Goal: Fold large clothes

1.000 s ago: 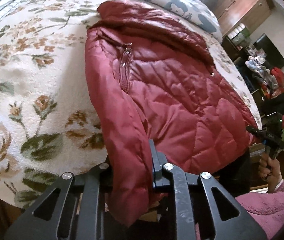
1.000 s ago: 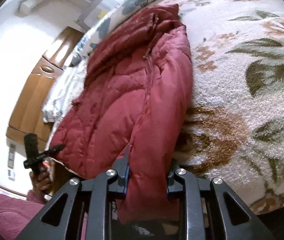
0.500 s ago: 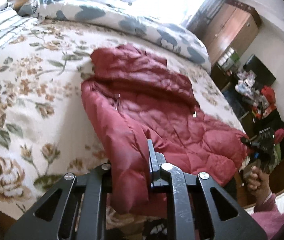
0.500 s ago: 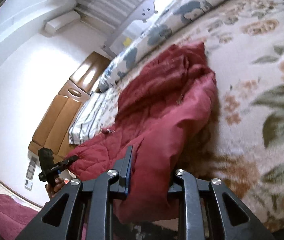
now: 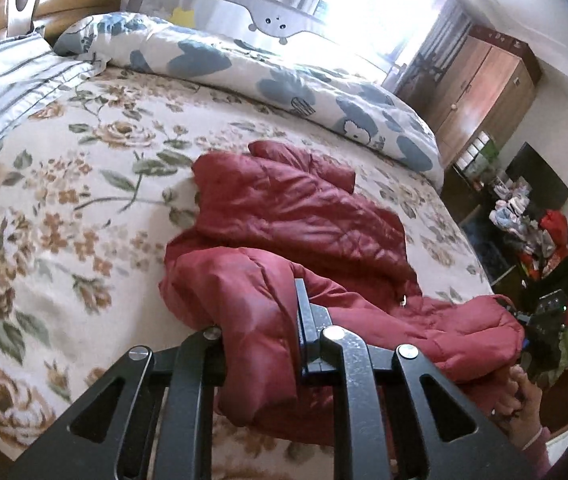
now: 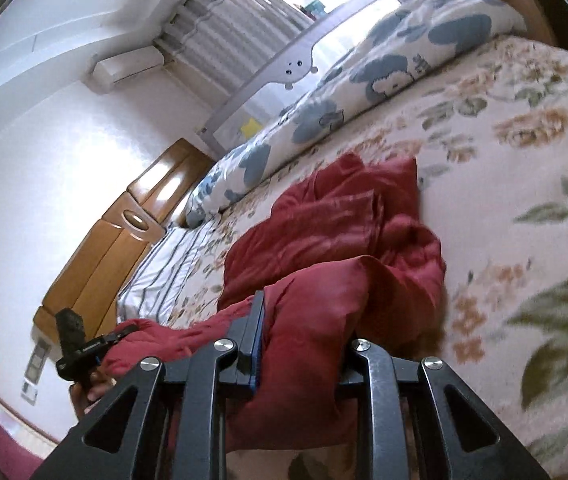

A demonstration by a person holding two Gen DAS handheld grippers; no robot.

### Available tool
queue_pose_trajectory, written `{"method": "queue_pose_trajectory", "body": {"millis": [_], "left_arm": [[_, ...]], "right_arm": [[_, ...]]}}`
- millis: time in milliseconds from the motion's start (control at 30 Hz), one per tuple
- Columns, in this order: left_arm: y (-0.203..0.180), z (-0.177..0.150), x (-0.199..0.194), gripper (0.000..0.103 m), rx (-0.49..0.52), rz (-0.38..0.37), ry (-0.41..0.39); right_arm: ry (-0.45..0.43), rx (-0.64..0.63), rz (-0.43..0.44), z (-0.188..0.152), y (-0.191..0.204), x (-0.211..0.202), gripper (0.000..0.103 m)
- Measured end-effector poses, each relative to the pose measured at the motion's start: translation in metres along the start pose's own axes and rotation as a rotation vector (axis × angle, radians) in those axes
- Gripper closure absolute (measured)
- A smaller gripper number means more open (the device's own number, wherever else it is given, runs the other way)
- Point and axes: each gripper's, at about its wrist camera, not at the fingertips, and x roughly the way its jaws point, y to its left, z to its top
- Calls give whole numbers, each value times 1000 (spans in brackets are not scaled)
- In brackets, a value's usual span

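1. A wide bed covered by a cream fleece blanket with brown roses and green leaves (image 5: 83,208) fills most of both views.
2. Along the far side of the bed lies a long white duvet with blue blotches (image 5: 284,76); a grey-striped pillow (image 5: 7,84) sits by a glossy wooden headboard (image 6: 119,232).
3. Behind the bed stands a grey rail, with a bright window and pale curtains beyond. A wooden wardrobe (image 5: 484,92) stands in the corner, above a heap of clothes on the floor (image 5: 540,240).
4. A dark red quilted puffer jacket (image 5: 304,220) lies crumpled near the bed's near edge, its hem end raised off the blanket and bunched toward the cameras.
5. The left gripper (image 5: 259,344), black with two fingers, angles down at the bed and is clamped on one corner of the jacket's hem.
6. The right gripper (image 6: 304,344) pinches the other hem corner; red fabric fills the gap between its fingers.
7. Each view shows the opposite hand (image 5: 520,396) holding its gripper at the jacket's far corner.
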Motion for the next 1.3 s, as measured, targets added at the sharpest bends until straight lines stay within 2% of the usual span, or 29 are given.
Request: {"method": "queue_pose_trajectory", "body": {"millis": [267,867,1100,1300], "left_arm": [[-2,36,24,89,-39,28,-31],[-5,85,84,88,-33,128,-32],[-6,108,124,87,-17,220,-46],[-2,129,155,87,-36,258,-45]], "right_arm": [[-48,-55,-63,32,10,28,80],[-85,-81,-159,86,1,96,79],[-114,-57,-225,104,-17,126,78],[-124,-35,-290,120,-29,156,78]]}}
